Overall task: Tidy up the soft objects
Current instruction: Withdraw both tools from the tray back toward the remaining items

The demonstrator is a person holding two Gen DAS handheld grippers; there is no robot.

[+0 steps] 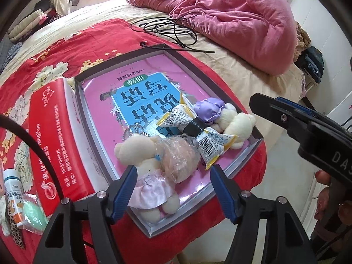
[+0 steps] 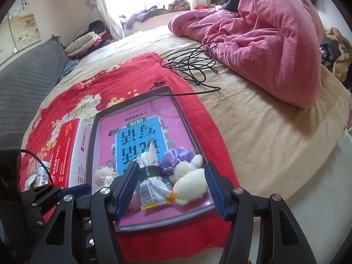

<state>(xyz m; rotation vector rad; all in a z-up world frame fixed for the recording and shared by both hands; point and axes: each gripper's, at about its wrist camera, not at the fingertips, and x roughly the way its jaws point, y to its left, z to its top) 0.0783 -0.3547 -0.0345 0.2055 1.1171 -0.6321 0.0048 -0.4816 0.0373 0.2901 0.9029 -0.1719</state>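
Observation:
A shallow grey tray [image 1: 77,88] lined with a pink book cover lies on a red flowered cloth [image 1: 55,52]. At its near end lies a cream plush bear in a pink dress [image 1: 151,189], partly under crinkled clear plastic [image 1: 178,154]. My left gripper [image 1: 173,171] stands open around this bear, its blue pads apart from it. Yellow-white snack packets tied with a black band [image 1: 193,127] and a second cream bear with a purple hat [image 1: 233,121] lie at the tray's right end. My right gripper [image 2: 171,167] hangs open above those packets [image 2: 151,189] and that bear [image 2: 191,182].
A red carton [image 1: 50,132] lies left of the tray, with a small bottle [image 1: 13,193] and a green packet [image 1: 33,215] beyond it. A black cable [image 1: 171,28] lies coiled past the tray. A pink quilt [image 1: 231,17] is heaped at the back. The bed's edge drops off on the right.

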